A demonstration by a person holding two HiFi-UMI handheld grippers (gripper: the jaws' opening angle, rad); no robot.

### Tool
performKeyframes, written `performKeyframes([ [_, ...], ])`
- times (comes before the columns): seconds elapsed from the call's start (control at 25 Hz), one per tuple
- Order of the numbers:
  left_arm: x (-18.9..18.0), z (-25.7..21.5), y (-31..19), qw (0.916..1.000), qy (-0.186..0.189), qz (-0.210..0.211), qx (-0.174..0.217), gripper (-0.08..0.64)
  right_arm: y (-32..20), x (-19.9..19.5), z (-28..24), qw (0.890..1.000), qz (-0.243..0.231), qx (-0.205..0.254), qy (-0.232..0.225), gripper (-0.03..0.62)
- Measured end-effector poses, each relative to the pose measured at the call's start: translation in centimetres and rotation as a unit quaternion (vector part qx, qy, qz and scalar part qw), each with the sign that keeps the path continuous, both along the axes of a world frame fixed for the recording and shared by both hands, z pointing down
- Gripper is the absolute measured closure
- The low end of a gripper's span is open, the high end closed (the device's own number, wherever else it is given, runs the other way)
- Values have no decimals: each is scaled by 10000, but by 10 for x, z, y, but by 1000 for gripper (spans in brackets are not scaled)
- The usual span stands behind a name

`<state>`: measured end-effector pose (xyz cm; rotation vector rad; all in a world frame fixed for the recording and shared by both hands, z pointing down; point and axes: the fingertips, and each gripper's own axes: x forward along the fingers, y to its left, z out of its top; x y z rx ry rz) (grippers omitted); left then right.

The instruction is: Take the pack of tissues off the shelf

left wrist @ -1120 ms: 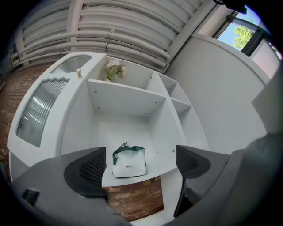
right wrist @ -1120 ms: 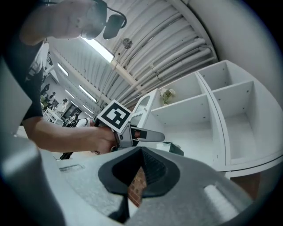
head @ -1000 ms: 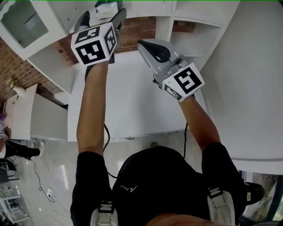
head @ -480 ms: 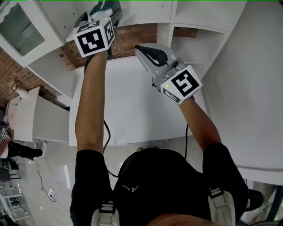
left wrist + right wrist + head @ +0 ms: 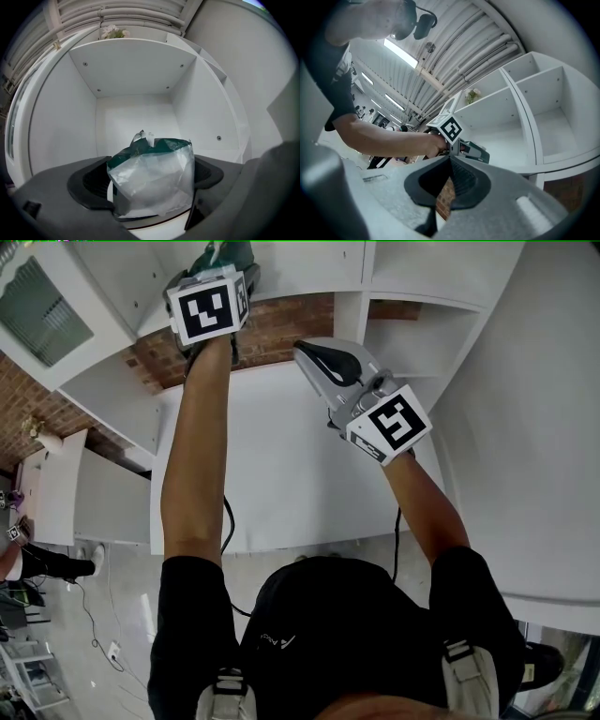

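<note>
- The left hand-held gripper (image 5: 151, 165) is reaching into an upper shelf compartment, its jaws standing fairly wide and pressing on the two sides of the pack of tissues (image 5: 154, 176).
- The pack, green on top under a crinkled clear wrapper, is sitting upright between the jaws, low in the compartment and in front of its back wall.
- Open room is showing around the pack: the side walls are standing well apart from it, and the shelf (image 5: 133, 70) board above is lying well clear of its top.
- The right hand-held gripper (image 5: 450, 160) is hanging lower with its jaws closed tip to tip and nothing between them, apart from the shelf.
- Below both hand-held grippers the white tabletop (image 5: 281, 474) is lying bare, with the brick wall (image 5: 281, 324) showing behind it under the shelf edge.
- The shelf's upright divider (image 5: 349, 306) is standing just beyond the right hand-held gripper's tips.
</note>
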<state>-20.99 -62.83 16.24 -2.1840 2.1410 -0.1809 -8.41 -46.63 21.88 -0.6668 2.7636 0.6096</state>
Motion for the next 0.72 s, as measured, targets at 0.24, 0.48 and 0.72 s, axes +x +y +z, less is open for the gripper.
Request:
performKeyframes([
  [0.24,-7,0,1,9997,-64,-212,-98,175,3,5,4,10000,17,-43,-35,591],
  [0.48,-10,-3,6,9997,-70,-231,8,225,6,9,4,10000,51,-29,-53,591],
  [0.72,-7,-7,13,9997,-35,-175,195,245,7,8,4,10000,74,-20,-33,591],
])
